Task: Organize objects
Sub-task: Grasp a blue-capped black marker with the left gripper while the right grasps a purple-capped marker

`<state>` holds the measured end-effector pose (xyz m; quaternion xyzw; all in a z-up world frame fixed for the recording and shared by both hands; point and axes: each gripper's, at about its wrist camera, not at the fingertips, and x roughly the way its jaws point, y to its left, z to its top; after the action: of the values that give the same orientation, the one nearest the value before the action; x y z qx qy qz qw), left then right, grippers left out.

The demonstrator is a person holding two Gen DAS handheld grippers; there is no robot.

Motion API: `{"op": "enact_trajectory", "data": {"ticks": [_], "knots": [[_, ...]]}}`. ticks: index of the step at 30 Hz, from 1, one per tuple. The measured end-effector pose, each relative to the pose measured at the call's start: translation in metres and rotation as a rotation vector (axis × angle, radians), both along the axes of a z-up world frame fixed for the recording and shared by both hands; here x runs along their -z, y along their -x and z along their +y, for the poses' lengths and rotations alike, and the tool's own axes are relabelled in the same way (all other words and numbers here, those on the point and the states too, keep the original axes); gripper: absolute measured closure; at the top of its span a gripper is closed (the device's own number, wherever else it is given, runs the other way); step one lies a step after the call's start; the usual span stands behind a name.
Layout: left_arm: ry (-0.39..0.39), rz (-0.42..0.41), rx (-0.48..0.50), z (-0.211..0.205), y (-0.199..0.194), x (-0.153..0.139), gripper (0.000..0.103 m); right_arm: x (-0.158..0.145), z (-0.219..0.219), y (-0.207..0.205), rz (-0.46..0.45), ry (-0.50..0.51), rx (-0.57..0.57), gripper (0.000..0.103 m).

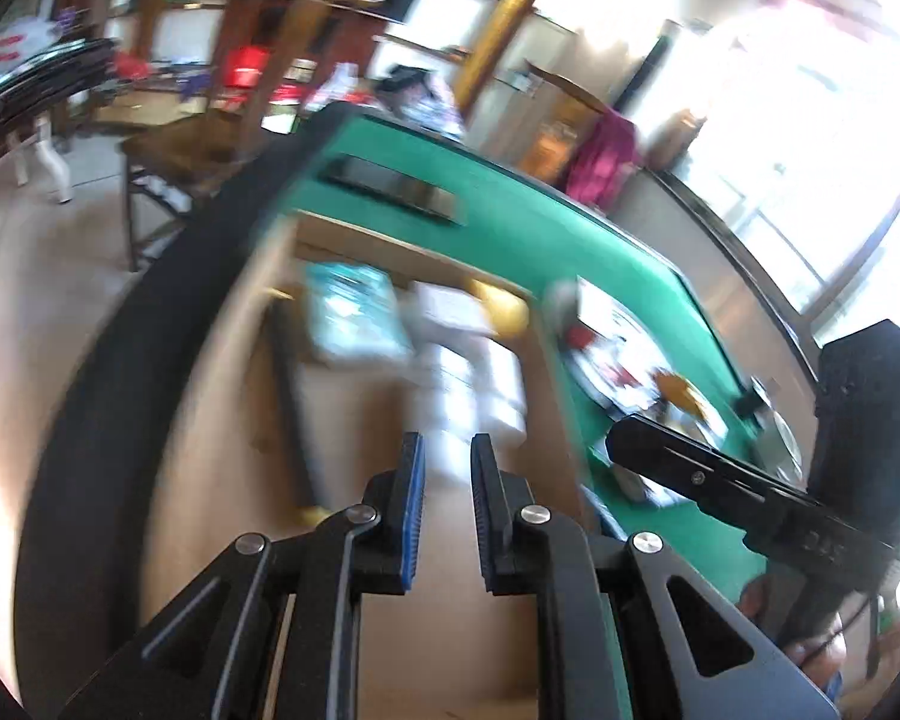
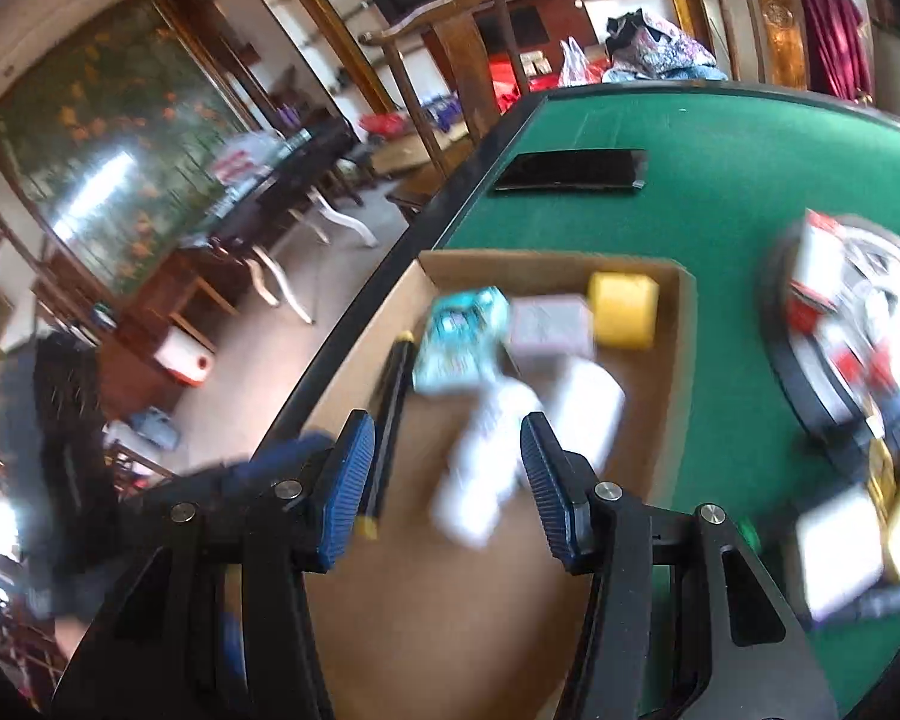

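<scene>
Black claw [image 2: 447, 468] — blue, seemingly ribbed pads [image 2: 348, 483]

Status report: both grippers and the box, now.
Left hand-held gripper narrowly open, empty. Right hand-held gripper wide open, empty, above cardboard box. White bottles, yellow block inside box. No obstruction seen.

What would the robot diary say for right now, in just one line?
left gripper: open, empty | right gripper: open, empty | both over cardboard box | box holds white bottle, yellow block | view blurred

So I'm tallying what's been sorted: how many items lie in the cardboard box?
6, though blur may hide more: black stick at left, teal packet, grey box, yellow block at the far end, two white bottles mid-box.
</scene>
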<state>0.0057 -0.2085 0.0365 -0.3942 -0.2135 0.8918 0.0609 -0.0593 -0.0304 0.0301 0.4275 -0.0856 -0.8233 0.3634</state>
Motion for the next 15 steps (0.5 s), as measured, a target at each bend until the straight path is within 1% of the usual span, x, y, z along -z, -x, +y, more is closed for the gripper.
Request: {"op": "enact_trajectory", "data": {"ticks": [3,4,5,7,9,11,13,14,15], "knots": [[-0.038,-0.008,0.084,0.041,-0.009,0.002,0.088,-0.003,0.051,-0.022,0.037,-0.018,0.041,0.052],[-0.063,-0.032,0.115,0.057,-0.007,0.005,0.088,-0.005,0.075,-0.033,0.066,-0.034,0.073,0.052],[-0.073,-0.053,0.125,0.071,-0.007,0.009,0.088,-0.006,0.089,-0.038,0.081,-0.05,0.095,0.052],[-0.072,-0.102,0.129,0.102,-0.006,0.018,0.088,-0.006,0.122,-0.049,0.096,-0.061,0.145,0.052],[-0.081,-0.142,0.13,0.123,-0.001,0.024,0.088,-0.004,0.154,-0.057,0.083,-0.028,0.175,0.052],[-0.074,-0.206,0.103,0.139,0.003,0.034,0.088,0.001,0.176,-0.058,0.088,-0.03,0.213,0.052],[-0.079,-0.239,0.096,0.151,0.006,0.039,0.088,0.008,0.194,-0.064,0.084,-0.036,0.228,0.052],[-0.06,-0.246,0.081,0.155,0.008,0.041,0.088,0.012,0.2,-0.066,0.08,-0.032,0.229,0.052],[-0.013,-0.257,0.049,0.159,0.011,0.042,0.088,0.015,0.206,-0.067,0.078,-0.027,0.233,0.052]]}}
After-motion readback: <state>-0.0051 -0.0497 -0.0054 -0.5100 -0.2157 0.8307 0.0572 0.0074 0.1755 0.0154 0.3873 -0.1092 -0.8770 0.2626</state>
